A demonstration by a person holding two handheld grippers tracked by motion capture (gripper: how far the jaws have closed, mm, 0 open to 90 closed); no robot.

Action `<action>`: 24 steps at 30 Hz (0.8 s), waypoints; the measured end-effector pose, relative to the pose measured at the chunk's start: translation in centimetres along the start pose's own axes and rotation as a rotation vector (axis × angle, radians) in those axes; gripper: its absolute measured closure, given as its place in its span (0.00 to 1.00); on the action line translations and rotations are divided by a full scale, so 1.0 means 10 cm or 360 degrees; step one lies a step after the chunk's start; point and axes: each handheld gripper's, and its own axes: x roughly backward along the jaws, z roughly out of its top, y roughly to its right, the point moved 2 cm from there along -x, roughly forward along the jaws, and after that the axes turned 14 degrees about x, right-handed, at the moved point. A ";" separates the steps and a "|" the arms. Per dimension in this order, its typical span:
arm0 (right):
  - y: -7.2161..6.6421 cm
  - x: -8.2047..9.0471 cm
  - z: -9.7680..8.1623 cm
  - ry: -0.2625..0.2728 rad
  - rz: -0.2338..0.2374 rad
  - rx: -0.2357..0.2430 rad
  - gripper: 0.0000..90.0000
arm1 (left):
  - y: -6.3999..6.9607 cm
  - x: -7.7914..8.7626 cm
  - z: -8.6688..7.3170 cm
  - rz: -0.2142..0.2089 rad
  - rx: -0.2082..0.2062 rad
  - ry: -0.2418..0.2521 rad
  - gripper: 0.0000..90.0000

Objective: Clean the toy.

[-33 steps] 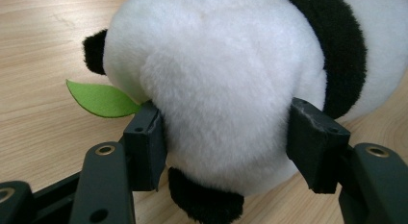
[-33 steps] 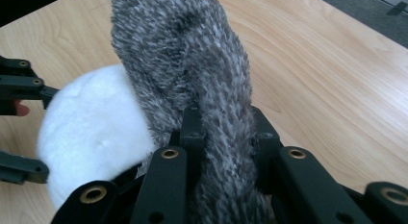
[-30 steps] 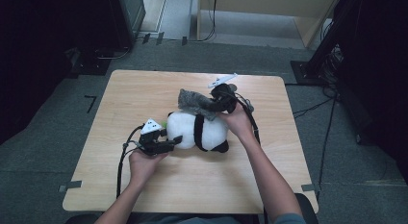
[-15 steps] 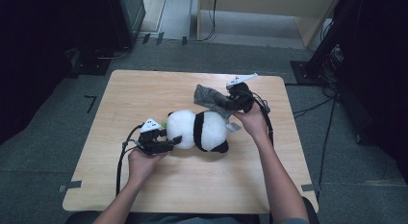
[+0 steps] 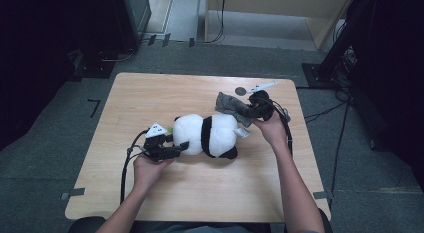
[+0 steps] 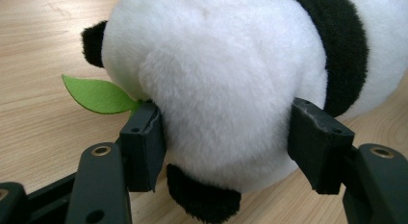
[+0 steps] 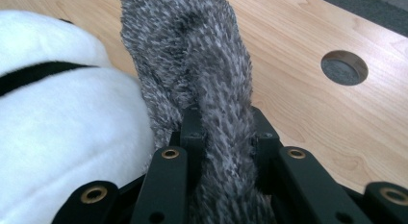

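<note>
A black-and-white panda plush [image 5: 210, 135] lies on its side in the middle of the wooden table [image 5: 150, 98]. My left gripper [image 5: 181, 145] is shut on its white head [image 6: 216, 80], one pad pressing the fur on each side. A green felt leaf [image 6: 98, 95] sticks out beside the head. My right gripper [image 5: 252, 111] is shut on a grey fuzzy cloth [image 5: 231, 104] at the panda's far end. In the right gripper view the cloth [image 7: 192, 51] runs up from between the jaws, with the panda [image 7: 57, 137] to its left.
A round cable hole [image 5: 240, 91] is cut in the tabletop just behind the right gripper. A black cable [image 5: 127, 165] trails from the left gripper toward the near edge. Dark equipment and stands [image 5: 127, 18] surround the table on the floor.
My right gripper has moved to the right with the grey cloth, drawing it off the top of the panda toward the table's right side. The left hand has stayed put.
</note>
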 end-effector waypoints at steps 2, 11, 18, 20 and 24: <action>0.02 -0.02 -0.05 -0.0024 0.0004 -0.0021 0.83 | 0.00 0.00 0.00 0.0001 -0.0001 -0.0002 0.39; 0.01 0.13 -0.04 0.0026 -0.0033 -0.0033 0.83 | 0.00 0.00 0.00 -0.0004 -0.0005 -0.0002 0.39; -0.12 0.28 0.17 0.0116 -0.0065 0.0028 0.83 | 0.01 0.00 0.00 -0.0003 -0.0007 0.0007 0.39; -0.16 0.30 0.24 0.0139 -0.0071 0.0053 0.83 | 0.01 0.00 0.00 -0.0007 -0.0003 0.0010 0.39; -0.28 0.31 0.38 0.0179 -0.0053 0.0100 0.83 | 0.01 0.00 0.00 -0.0005 0.0000 0.0012 0.40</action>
